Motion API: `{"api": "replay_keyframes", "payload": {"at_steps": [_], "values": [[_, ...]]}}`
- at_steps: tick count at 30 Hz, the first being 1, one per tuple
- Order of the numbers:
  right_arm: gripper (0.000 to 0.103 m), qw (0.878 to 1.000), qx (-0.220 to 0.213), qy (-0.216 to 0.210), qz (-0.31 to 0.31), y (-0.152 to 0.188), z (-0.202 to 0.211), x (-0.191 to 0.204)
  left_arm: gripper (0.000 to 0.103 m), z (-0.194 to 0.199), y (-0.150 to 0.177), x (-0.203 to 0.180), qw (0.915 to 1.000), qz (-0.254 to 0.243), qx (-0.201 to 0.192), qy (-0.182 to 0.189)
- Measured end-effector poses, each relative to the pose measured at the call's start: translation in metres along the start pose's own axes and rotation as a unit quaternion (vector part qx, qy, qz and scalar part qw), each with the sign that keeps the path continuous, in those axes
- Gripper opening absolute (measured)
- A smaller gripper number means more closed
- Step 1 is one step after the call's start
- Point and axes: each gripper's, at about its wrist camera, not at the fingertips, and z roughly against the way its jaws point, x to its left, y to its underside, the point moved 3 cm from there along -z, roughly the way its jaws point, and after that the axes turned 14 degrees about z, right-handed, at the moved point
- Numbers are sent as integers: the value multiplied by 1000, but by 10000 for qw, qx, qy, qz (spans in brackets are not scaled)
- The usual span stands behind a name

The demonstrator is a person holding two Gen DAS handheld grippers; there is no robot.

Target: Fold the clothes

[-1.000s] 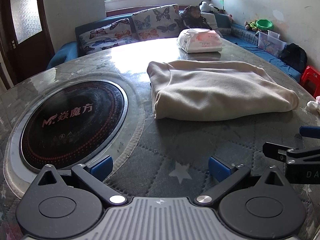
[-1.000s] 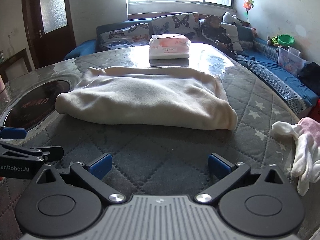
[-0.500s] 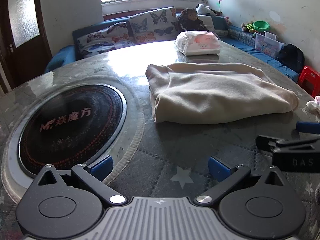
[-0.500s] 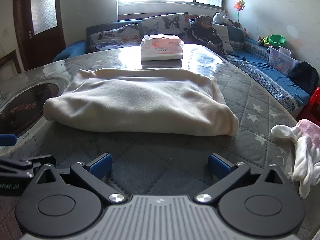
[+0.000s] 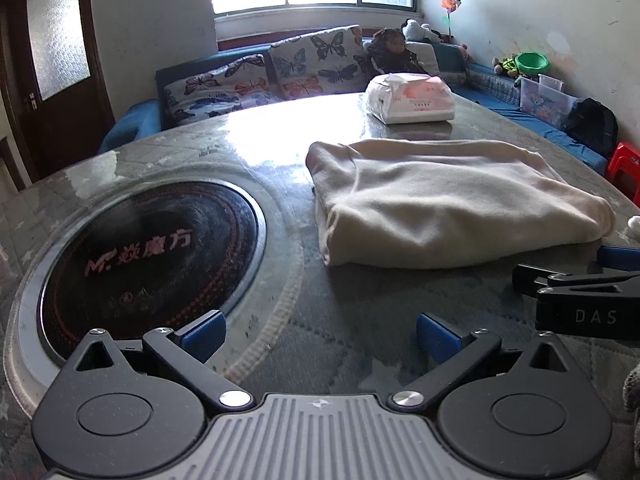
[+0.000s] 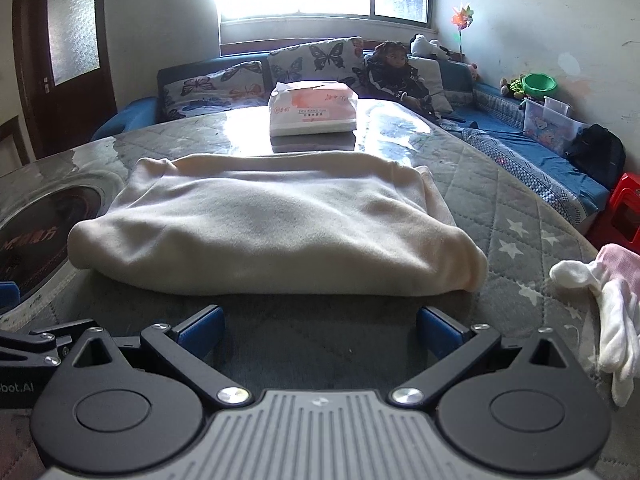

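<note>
Both grippers edge closer to the folded cream garment (image 6: 276,236), now larger at frame centre. Left gripper (image 5: 320,332) and right gripper (image 6: 320,326) hover spread and empty; already folded, it may need another fold or nothing.

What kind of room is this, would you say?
Probably a home living or dining room: a round table with a built-in cooktop, a butterfly-cushioned sofa under the window, and toys along the wall.
</note>
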Motion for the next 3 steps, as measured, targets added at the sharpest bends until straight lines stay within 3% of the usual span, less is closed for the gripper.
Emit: {"api": "replay_keyframes", "payload": {"at_steps": [3], "values": [[103, 10000, -24, 30, -22, -2, -3, 1, 103, -5, -5, 1, 10000, 23, -47, -12]]}}
